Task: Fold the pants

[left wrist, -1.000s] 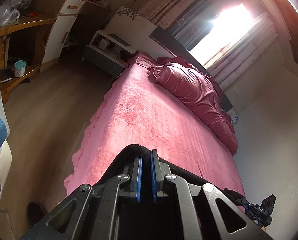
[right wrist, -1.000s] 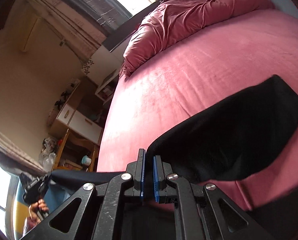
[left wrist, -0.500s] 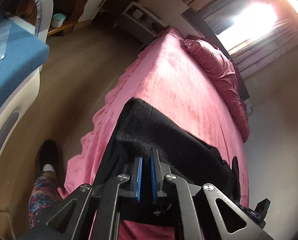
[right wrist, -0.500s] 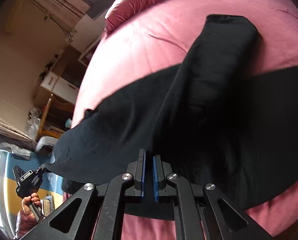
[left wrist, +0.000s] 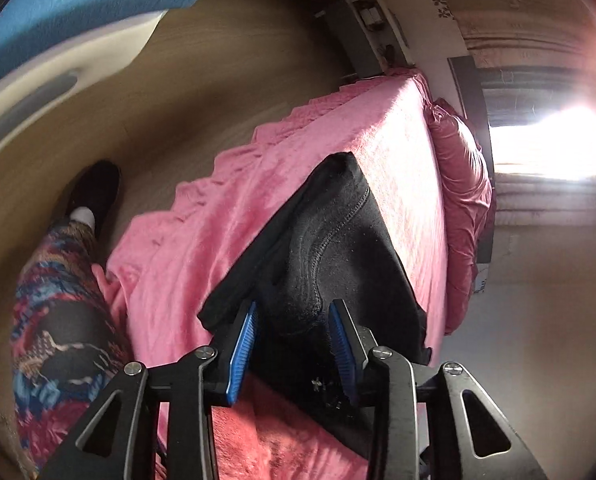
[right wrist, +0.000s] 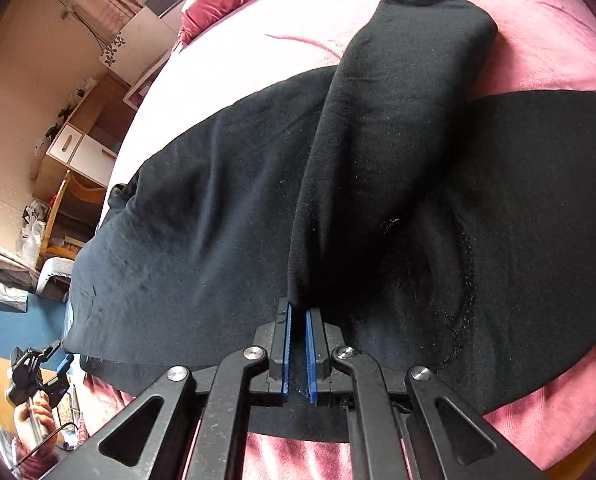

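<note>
Black pants (right wrist: 202,208) lie spread across the pink bed (right wrist: 258,40), one leg (right wrist: 401,112) folded up over the rest. My right gripper (right wrist: 298,320) is shut on the pants' near edge, fabric pinched between its blue pads. In the left wrist view the pants (left wrist: 349,248) lie at the bed's near corner. My left gripper (left wrist: 294,324) is open, its blue pads either side of a bunched seam, with no grip on it. The left gripper also shows in the right wrist view (right wrist: 38,368), off the bed's left edge.
The pink bed (left wrist: 397,140) has a crumpled maroon duvet (left wrist: 465,184) by the headboard. My patterned leg (left wrist: 54,312) and shoe (left wrist: 94,192) stand on the wood floor beside the bed. A blue-cushioned chair (left wrist: 78,4), a nightstand (left wrist: 361,28) and wooden shelves (right wrist: 74,184) lie beyond.
The pants came down from mid-air onto the bed. My left gripper has opened and let go of the fabric. My right gripper stays shut on it.
</note>
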